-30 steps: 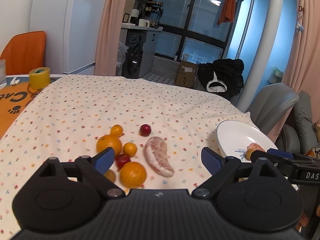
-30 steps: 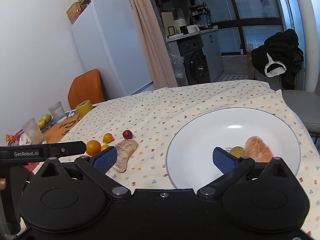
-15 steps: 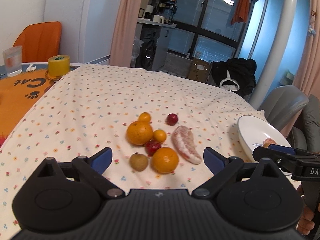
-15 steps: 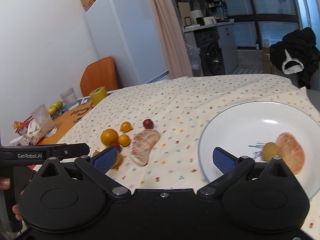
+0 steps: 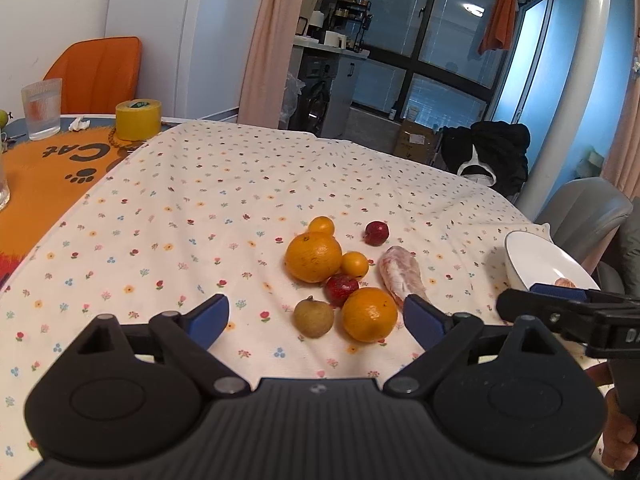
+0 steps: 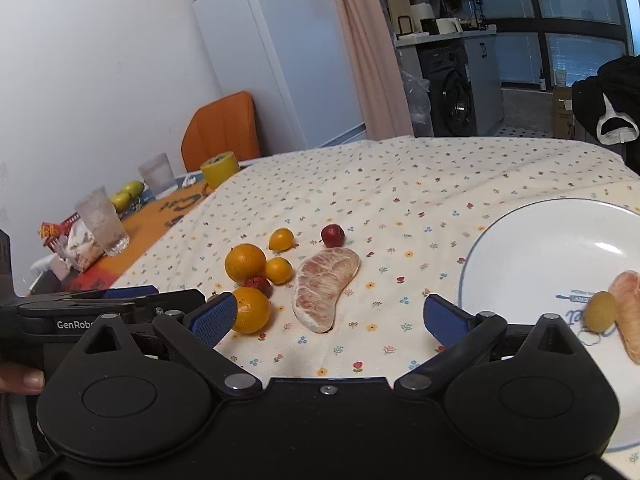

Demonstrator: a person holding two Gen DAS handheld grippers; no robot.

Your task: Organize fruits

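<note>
A cluster of fruit lies on the flowered tablecloth: a big orange (image 5: pixel 313 256), a second orange (image 5: pixel 369 314), two small kumquats, two red fruits, a brown round fruit (image 5: pixel 314 317) and a peeled pomelo segment (image 5: pixel 401 276) (image 6: pixel 326 286). My left gripper (image 5: pixel 316 318) is open just in front of the cluster, the brown fruit and near orange between its fingers. My right gripper (image 6: pixel 330 316) is open, with the pomelo segment between its fingers. The white plate (image 6: pixel 532 248) at right holds a citrus segment (image 6: pixel 628 308) and a yellow-green fruit (image 6: pixel 600 310).
To the left, an orange mat (image 5: pixel 44 176) carries a yellow tape roll (image 5: pixel 138 119) and glasses (image 6: pixel 103 226). An orange chair (image 5: pixel 96 74) stands behind. A grey chair (image 5: pixel 588 208) sits past the table's right edge. The plate (image 5: pixel 536 260) lies near that edge.
Both grippers swung left. The left one closed in on the fruit cluster, now between its fingers. The right one left the plate and now faces the pomelo segment.
</note>
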